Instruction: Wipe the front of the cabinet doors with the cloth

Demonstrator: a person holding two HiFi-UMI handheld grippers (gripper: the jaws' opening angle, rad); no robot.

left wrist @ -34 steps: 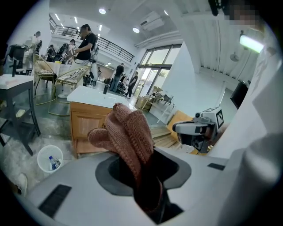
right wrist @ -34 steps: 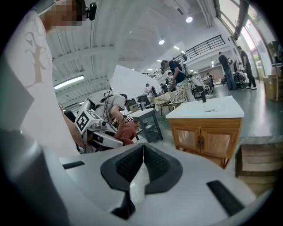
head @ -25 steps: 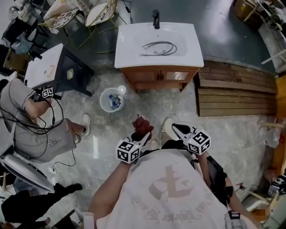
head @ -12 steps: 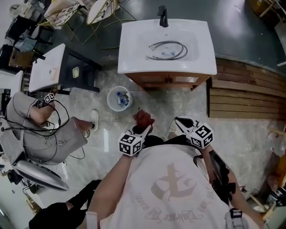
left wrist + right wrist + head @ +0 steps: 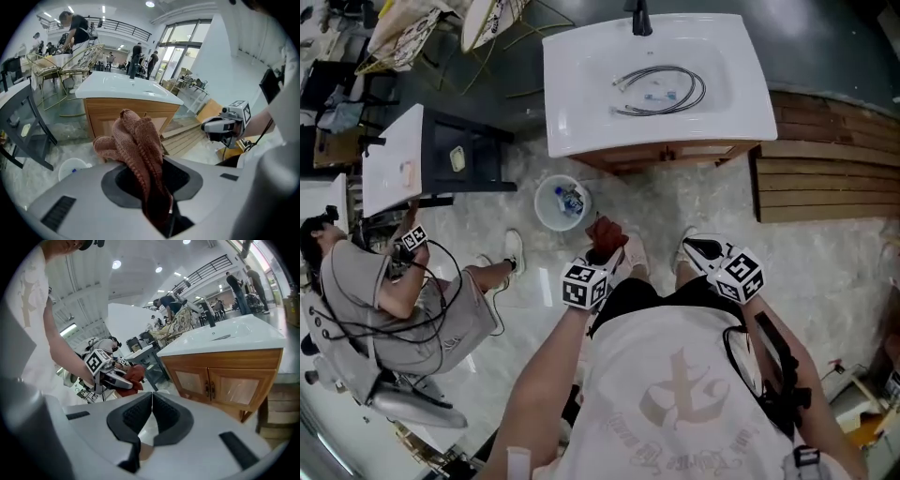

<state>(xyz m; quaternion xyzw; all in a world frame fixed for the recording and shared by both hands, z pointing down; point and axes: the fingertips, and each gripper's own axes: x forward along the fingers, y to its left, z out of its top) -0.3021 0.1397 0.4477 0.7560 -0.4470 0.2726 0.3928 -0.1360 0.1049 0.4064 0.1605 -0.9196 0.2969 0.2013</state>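
Note:
A rust-brown knitted cloth (image 5: pixel 136 145) bunches out of my left gripper (image 5: pixel 605 253), which is shut on it; the same cloth (image 5: pixel 602 236) shows in the head view and, from the side, as the cloth (image 5: pixel 131 376) in the right gripper view. My right gripper (image 5: pixel 692 249) is shut with nothing between its pads. Both are held in front of my waist, a step back from the wooden vanity cabinet. Its two doors (image 5: pixel 229 387) with small dark handles face me, under a white sink top (image 5: pixel 656 80). The cabinet front (image 5: pixel 126 115) is also in the left gripper view.
A white bucket (image 5: pixel 562 202) stands on the marble floor left of the cabinet. A seated person (image 5: pixel 403 300) is at my left, next to a dark table (image 5: pixel 441 159). Wooden planks (image 5: pixel 830 173) lie at the cabinet's right. Hoses lie in the sink basin (image 5: pixel 661 89).
The view has shifted: the cabinet and bucket now sit higher and further right in the head view. Both grippers keep their pose, the left still shut on the cloth.

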